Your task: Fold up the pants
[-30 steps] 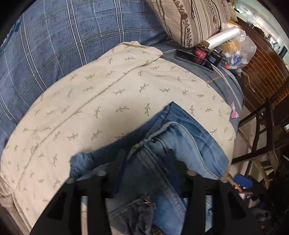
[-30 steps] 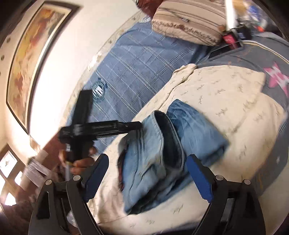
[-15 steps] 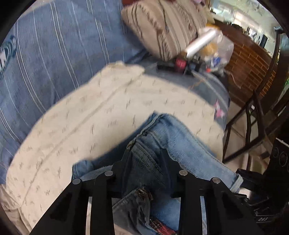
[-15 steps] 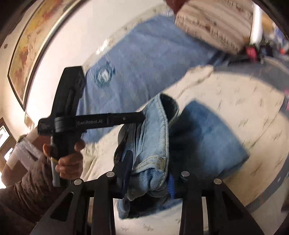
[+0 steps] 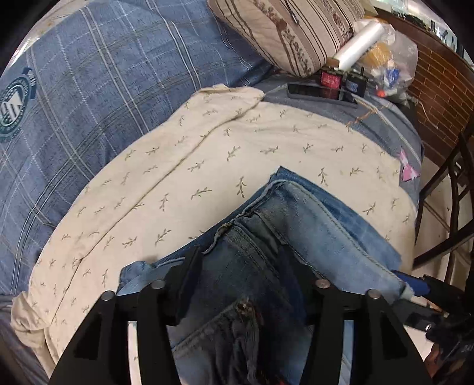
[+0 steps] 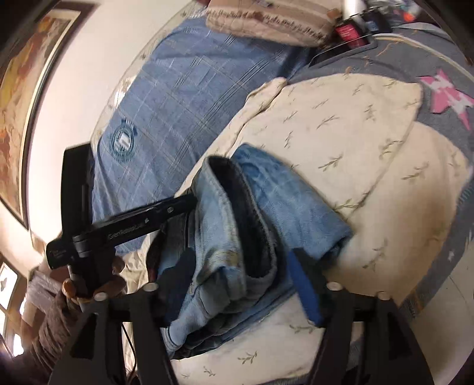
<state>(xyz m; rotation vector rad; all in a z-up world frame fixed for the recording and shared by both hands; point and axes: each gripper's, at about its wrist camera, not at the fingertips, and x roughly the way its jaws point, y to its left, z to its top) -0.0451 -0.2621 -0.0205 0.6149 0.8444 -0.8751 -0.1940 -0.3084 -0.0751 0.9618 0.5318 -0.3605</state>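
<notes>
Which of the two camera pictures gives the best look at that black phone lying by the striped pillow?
The left wrist view: the black phone lies in full, sharp outline beside the striped pillow. The right wrist view catches only its blurred dark edge near the top rim.

Jeans (image 5: 311,225): faded blue denim, coarse, stitched seams. Under jeans, cream sheet (image 5: 177,183): matt printed cloth. Beyond sheet, brick wall (image 5: 438,88): rough.

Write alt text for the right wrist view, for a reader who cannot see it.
Folded blue jeans lie on a cream leaf-print cloth on a bed, a thick fold of denim between the opening jaws of the right gripper. On the left, a hand holds the left gripper at the jeans' edge. Behind are a blue plaid blanket and a striped pillow.
</notes>
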